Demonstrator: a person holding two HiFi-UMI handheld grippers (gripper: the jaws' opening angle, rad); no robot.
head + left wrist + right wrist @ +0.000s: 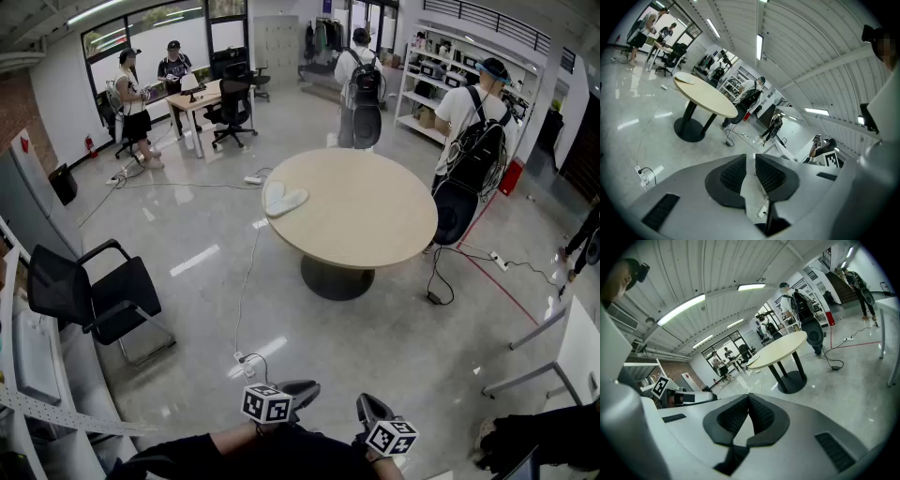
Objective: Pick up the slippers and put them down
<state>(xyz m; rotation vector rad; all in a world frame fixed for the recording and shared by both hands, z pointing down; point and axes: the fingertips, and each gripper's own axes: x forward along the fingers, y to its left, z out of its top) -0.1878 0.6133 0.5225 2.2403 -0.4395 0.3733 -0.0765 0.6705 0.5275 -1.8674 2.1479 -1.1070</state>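
**Slippers on the desk, well ahead of both of your grippers**

Your left gripper has its black, finely ribbed pads almost together. A thin slit of floor shows between them and nothing is in it. Your right gripper has its pads pressed together at the tips, with nothing between them. Both have smooth grey bodies, and each carries a white cube with black square markers.

The slippers are pale, flat and soft-looking. They lie side by side on the desk, at the part of its rim furthest toward your left gripper's side. They are far forward of that gripper and apart from both.

The desk has a round, matte, light wood-toned top on a single dark column with a dark disc foot. It stands on a glossy grey floor that mirrors the ceiling lights.

Off to the left of your left gripper stands a black chair with a metal frame. Far beyond your right gripper, a white shelf holds boxes too small to make out.
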